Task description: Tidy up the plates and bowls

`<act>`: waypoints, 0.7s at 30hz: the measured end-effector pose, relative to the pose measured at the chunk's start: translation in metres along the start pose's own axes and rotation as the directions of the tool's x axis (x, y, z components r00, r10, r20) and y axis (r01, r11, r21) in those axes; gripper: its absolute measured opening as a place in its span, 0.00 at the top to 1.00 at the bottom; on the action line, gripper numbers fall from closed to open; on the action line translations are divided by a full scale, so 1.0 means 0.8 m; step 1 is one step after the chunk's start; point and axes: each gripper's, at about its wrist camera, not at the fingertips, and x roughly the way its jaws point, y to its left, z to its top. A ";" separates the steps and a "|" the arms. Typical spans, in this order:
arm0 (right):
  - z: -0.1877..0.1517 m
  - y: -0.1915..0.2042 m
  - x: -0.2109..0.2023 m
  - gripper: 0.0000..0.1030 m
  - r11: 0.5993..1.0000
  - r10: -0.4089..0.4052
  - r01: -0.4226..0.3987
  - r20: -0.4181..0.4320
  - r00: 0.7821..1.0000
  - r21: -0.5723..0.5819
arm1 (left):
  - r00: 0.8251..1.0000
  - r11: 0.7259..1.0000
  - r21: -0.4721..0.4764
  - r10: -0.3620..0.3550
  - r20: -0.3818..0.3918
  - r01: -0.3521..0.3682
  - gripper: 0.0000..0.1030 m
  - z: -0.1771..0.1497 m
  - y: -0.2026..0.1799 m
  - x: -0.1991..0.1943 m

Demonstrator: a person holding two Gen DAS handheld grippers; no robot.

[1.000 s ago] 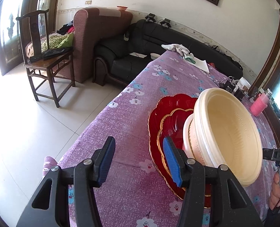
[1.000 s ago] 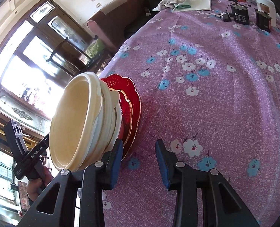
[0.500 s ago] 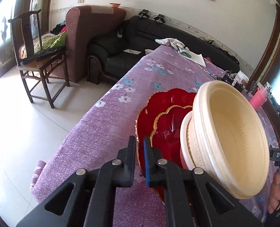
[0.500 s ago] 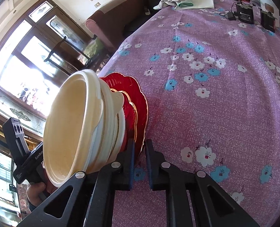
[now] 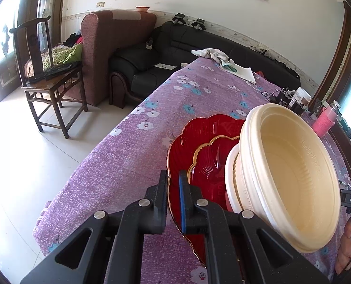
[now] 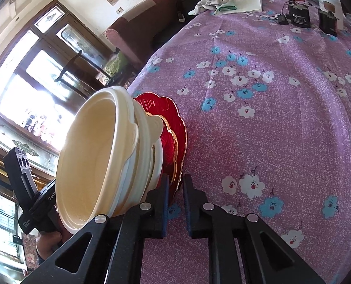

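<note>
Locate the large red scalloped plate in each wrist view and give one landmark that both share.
Left wrist: large red scalloped plate lies centre-right, its near rim between the left gripper jaws.
Right wrist: the plate sits left of centre, behind the cream bowls.
Shared landmark: white cloth at the table's far end.

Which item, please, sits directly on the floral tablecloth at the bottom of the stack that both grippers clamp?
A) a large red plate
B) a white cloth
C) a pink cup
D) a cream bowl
A: the large red plate lies under the smaller red plate and cream bowls.
</note>
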 end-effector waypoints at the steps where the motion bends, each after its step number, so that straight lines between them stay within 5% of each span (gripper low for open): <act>1: -0.001 -0.002 -0.003 0.87 1.000 0.001 -0.001 0.004 1.000 0.004 | 1.000 1.000 0.002 -0.003 0.001 0.003 0.94 0.001 -0.004 0.000; 21: -0.032 -0.098 -0.116 0.87 0.990 -0.041 0.020 0.148 0.988 0.140 | 0.993 0.983 0.144 -0.114 -0.013 0.114 0.94 0.011 -0.154 0.011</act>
